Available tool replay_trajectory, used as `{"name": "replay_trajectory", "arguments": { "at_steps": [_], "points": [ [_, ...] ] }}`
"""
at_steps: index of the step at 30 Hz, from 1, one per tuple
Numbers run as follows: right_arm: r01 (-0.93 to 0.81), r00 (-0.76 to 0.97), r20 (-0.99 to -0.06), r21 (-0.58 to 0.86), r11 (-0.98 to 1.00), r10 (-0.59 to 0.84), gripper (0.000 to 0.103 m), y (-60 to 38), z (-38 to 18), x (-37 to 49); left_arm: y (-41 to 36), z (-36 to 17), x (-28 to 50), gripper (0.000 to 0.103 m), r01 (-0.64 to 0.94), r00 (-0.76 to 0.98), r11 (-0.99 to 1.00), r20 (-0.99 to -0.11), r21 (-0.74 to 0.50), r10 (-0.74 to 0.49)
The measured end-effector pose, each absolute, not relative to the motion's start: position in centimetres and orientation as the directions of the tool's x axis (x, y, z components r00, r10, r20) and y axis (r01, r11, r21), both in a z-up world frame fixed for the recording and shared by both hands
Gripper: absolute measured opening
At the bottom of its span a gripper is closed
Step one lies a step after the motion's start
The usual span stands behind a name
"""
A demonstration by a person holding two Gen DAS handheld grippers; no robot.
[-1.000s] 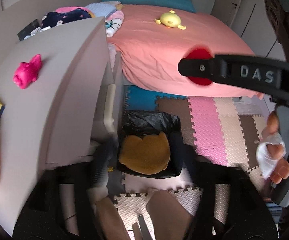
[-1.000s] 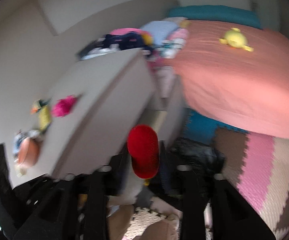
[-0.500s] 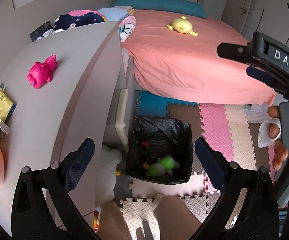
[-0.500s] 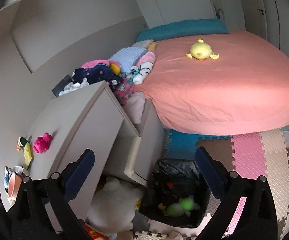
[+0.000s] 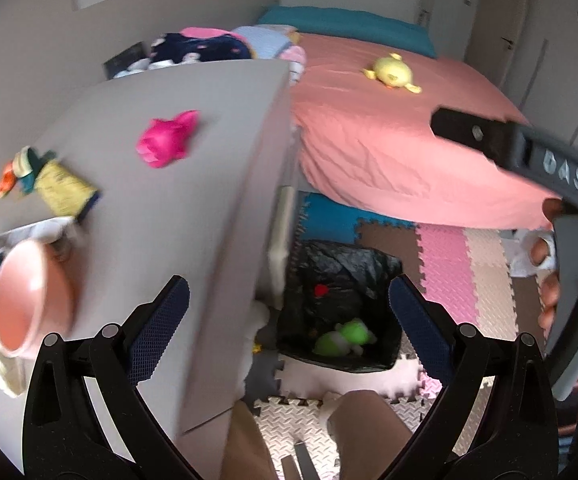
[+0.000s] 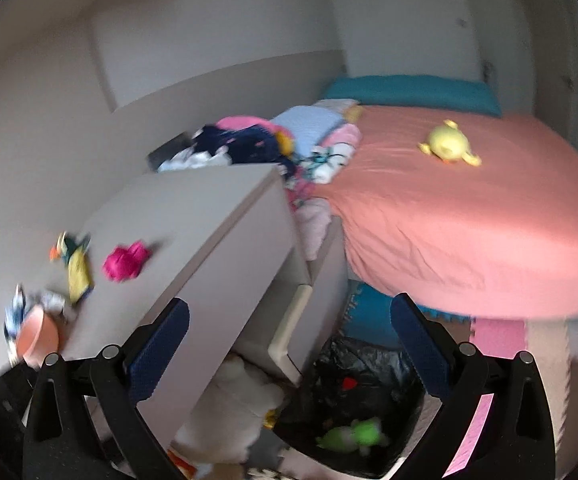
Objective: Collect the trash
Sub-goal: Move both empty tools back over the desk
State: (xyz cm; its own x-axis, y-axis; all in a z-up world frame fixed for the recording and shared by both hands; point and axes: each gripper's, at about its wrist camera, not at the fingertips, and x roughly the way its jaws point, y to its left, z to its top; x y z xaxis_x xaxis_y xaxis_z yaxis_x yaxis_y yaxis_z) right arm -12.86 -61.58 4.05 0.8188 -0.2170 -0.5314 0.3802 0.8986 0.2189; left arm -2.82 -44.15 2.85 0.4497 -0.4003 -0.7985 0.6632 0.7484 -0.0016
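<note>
Presently we find the left gripper (image 5: 289, 312) with fingers wide apart and empty, above the bin (image 5: 341, 304), which stands on the foam floor mat (image 5: 449, 264) beside the grey dresser (image 5: 193, 208). We note a green item (image 5: 345, 338) and a small red item (image 5: 321, 290) lying inside its black liner. The right gripper (image 6: 289, 336) has just been opening; its fingers stand fully apart, nothing between them. On the dresser top we record a pink toy (image 5: 167, 140) and a pink bowl (image 5: 25, 300), both blurred
</note>
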Motion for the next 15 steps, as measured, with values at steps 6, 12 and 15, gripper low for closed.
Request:
{"name": "replay_trajectory", "arguments": {
  "at_steps": [6, 12, 15],
  "points": [
    [0.336, 0.821, -0.551, 0.255, 0.906, -0.149, 0.1, -59.0, 4.8, -11.0, -38.8, 4.5, -0.8, 0.097, 0.568, 0.503, 0.823, -0.782, -0.022, -0.367],
    [0.29, 0.829, -0.553, 0.307, 0.906, -0.078, 0.1, -57.2, 5.3, -8.6, -33.4, 6.5, 1.4, 0.097, 0.444, 0.577, 0.895, -0.75, -0.045, -0.324],
    [0.259, 0.833, -0.551, 0.315, 0.913, -0.046, 0.1, -55.9, 5.5, -7.2, -31.1, 6.7, 2.9, 0.097, 0.387, 0.591, 0.921, -0.754, -0.049, -0.288]
  ]
}}
